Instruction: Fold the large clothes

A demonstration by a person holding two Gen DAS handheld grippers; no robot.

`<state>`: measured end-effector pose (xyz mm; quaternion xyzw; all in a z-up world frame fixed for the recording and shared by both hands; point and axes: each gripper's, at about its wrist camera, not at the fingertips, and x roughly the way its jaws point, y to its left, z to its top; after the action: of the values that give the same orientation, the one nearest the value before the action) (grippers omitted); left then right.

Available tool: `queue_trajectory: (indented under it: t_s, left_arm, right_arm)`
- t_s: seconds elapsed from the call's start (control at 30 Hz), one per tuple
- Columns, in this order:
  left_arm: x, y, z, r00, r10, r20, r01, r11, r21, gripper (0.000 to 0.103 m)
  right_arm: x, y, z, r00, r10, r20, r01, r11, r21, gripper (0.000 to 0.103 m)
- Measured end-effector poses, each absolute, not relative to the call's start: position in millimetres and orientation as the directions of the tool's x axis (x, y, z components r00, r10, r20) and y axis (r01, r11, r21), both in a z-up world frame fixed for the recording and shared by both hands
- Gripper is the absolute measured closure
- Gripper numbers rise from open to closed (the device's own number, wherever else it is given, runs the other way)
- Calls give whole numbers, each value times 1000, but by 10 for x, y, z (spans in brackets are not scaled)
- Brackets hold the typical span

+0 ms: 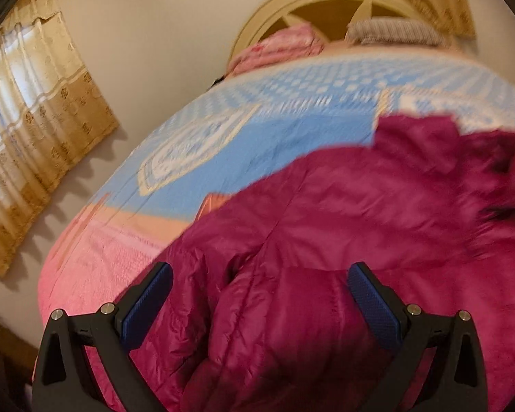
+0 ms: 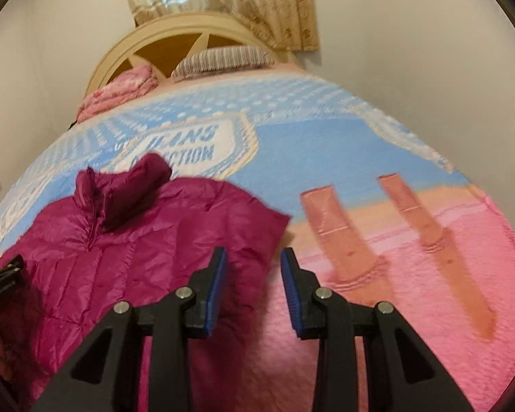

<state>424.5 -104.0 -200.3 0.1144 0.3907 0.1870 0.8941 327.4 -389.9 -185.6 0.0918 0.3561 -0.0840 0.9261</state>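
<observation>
Lying flat: jacket (image 2: 130, 240) | collar (image 2: 134, 189), right view only | left blurred

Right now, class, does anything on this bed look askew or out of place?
Yes: the magenta puffer jacket lies rumpled on the bedspread, collar flopped to one side, not yet folded. Both grippers, left and right, are open above it.

Printed lettering on the bedspread (image 2: 292, 144): a white shield-shaped badge (image 2: 189, 147) with a cream border carries blue capitals in two lines, reading "JEANS" above "…CTION"; the start of the lower word is hidden by the collar of the magenta jacket (image 2: 147, 240). A small white marking on the black device (image 2: 3, 281) at the left edge is too blurred to read.
</observation>
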Motion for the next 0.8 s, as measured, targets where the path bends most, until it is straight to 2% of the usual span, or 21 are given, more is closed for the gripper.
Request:
queue_trajectory:
  t_s: [0.1,0.23,0.8]
  left_arm:
    - [4313,-962,-2218,590,430,-683,-238,901,362,1]
    - [4312,-853,-2306,589,397,-704,-242,918,315,1]
    - [4303,-835,-2340,594,397,-699,-245,918,313,1]
  right_arm:
    - [3390,-3823,-2086,694,-91,-715,211,974,81,68]
    - [3427,-3811,-2279,663,-87,-744,203,977,67,68]
    - [3449,-3759,-2362,644,-135,-753,199,980,-5,67]
